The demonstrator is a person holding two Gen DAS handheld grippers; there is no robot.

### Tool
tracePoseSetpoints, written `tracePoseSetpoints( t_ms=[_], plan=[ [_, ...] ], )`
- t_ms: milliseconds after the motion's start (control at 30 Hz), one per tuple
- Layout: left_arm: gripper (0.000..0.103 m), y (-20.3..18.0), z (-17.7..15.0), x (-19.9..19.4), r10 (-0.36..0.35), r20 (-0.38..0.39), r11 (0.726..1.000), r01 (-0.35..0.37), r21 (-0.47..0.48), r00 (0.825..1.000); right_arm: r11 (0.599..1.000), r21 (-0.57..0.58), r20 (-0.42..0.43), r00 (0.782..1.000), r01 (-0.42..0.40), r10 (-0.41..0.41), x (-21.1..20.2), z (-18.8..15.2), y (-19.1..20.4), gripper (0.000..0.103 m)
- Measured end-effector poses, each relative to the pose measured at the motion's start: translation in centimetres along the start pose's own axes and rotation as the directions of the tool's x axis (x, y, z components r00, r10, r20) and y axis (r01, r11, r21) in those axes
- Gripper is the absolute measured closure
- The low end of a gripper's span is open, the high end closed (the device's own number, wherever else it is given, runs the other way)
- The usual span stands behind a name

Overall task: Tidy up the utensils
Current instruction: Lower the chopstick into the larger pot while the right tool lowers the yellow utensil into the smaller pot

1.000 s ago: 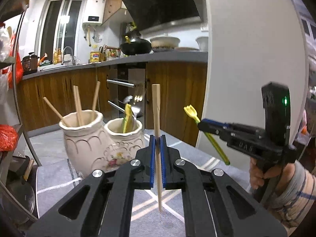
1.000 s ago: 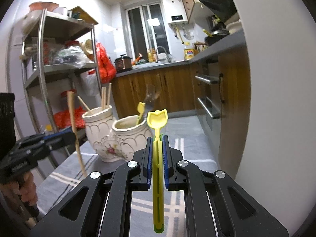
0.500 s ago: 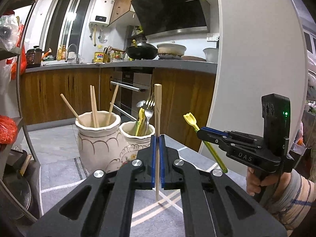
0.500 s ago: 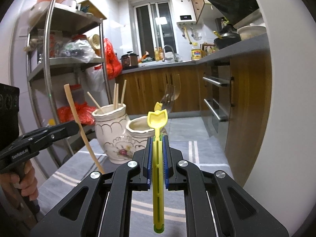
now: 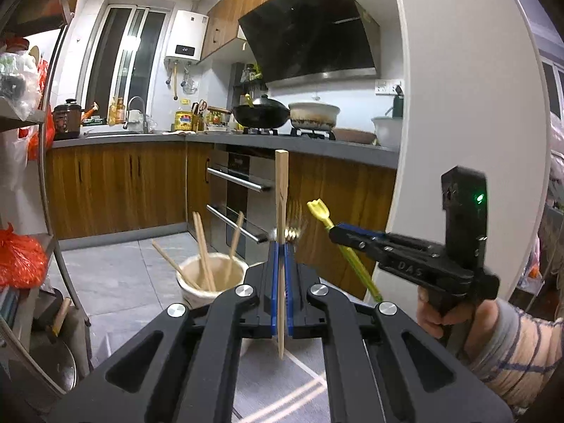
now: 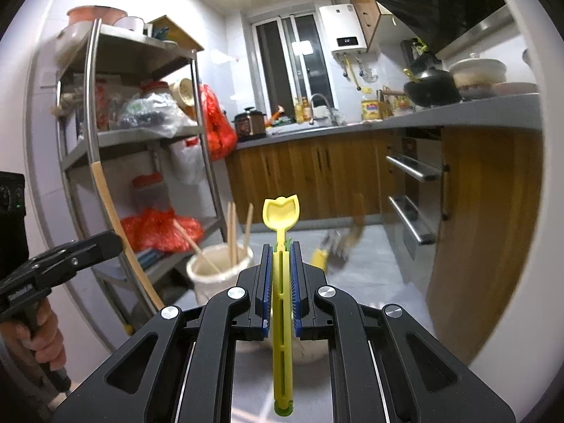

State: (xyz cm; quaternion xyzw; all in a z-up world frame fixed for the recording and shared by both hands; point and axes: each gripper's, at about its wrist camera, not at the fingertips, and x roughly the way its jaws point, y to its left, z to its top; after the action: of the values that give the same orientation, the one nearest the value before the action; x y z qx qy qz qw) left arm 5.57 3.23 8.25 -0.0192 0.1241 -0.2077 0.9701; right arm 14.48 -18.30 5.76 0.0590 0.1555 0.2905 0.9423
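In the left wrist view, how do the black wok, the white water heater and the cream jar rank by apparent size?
1. Water heater
2. Cream jar, partly hidden by the left gripper; close to the wok, so I leave these two unranked. The jar is much nearer the camera.

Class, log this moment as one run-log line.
left gripper: shut on wooden chopstick | right gripper: shut on yellow plastic spoon | cream ceramic jar: holds chopsticks

Second jar (image 6: 310, 349) mostly hidden behind the right gripper (image 6: 281, 257); its cutlery (image 6: 338, 246), centre-right of frame, just a blur.
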Motion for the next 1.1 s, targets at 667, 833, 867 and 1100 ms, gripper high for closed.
tracePoseSetpoints(
  t_ms=[667,833,867,1100],
  plan=[
    [0.1,5.5,5.1,4.6,0.123,0.026,0.992,-0.123,0.012,0.992,0.982,0.176,0.099,0.994,-0.065,0.048,8.3,0.9,-2.6,0.093],
    [0.1,6.4,3.4,5.8,0.143,0.0,0.99,-0.143,0.002,0.99,0.991,0.131,0.066,0.998,-0.028,0.02,9.8,-0.6,-2.0,0.093],
    [0.1,6.4,3.1,6.1,0.151,-0.008,0.988,-0.151,0.013,0.988,0.993,0.121,0.058,0.998,-0.018,0.011,10.0,-0.8,-1.9,0.093],
    [0.1,6.7,1.0,8.0,0.145,-0.092,0.989,-0.145,0.013,0.985,0.997,0.072,-0.03,0.999,0.022,-0.02,10.9,-2.2,-1.3,0.093]
  ],
)
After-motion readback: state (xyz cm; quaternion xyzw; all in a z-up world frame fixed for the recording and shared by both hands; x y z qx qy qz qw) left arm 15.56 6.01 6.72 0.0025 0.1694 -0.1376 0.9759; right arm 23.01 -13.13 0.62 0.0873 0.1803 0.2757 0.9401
